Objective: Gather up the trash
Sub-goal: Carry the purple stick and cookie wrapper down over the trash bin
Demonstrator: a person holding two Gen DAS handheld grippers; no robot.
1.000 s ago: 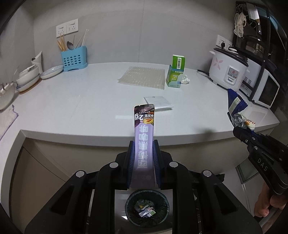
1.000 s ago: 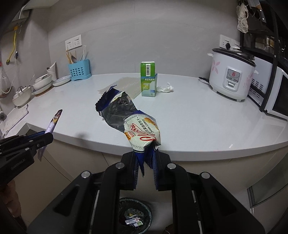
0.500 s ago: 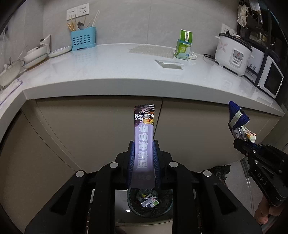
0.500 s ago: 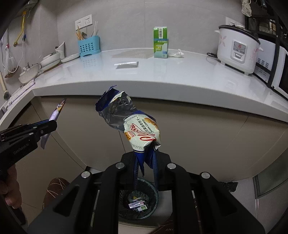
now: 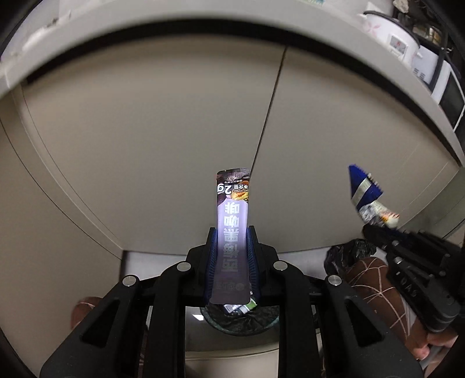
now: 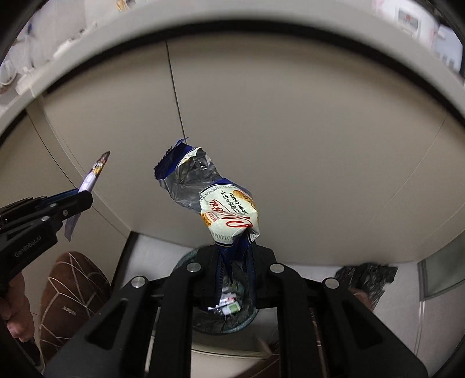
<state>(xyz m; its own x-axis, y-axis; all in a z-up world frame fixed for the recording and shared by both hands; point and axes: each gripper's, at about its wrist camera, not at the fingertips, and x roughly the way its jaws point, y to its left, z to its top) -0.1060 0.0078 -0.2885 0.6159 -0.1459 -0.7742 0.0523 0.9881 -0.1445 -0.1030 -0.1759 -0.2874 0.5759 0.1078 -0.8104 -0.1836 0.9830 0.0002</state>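
Note:
My left gripper (image 5: 232, 232) is shut on a long purple coffee sachet (image 5: 232, 221) that stands up between the blue pads. My right gripper (image 6: 234, 247) is shut on a crumpled blue-and-white cookie wrapper (image 6: 221, 197). Both hang in front of beige cabinet doors, over a round trash bin (image 5: 241, 319) lined with a dark bag and holding small wrappers (image 6: 229, 305). In the left wrist view the right gripper (image 5: 377, 229) with its wrapper (image 5: 364, 192) shows at the right. In the right wrist view the left gripper (image 6: 81, 200) with the sachet (image 6: 94, 174) shows at the left.
The white countertop edge (image 5: 203, 11) curves overhead, with a rice cooker (image 5: 389, 35) and a microwave (image 5: 447, 90) on it. Brown patterned slippers (image 6: 69, 290) (image 5: 375, 285) and a crumpled black bag (image 6: 366, 276) lie on the floor by the bin. A hand (image 6: 14, 308) grips the left handle.
Both grippers have sunk from counter height to in front of the cabinet doors, each keeping its wrapper. The countertop has risen to the top of both views and the bin looks larger.

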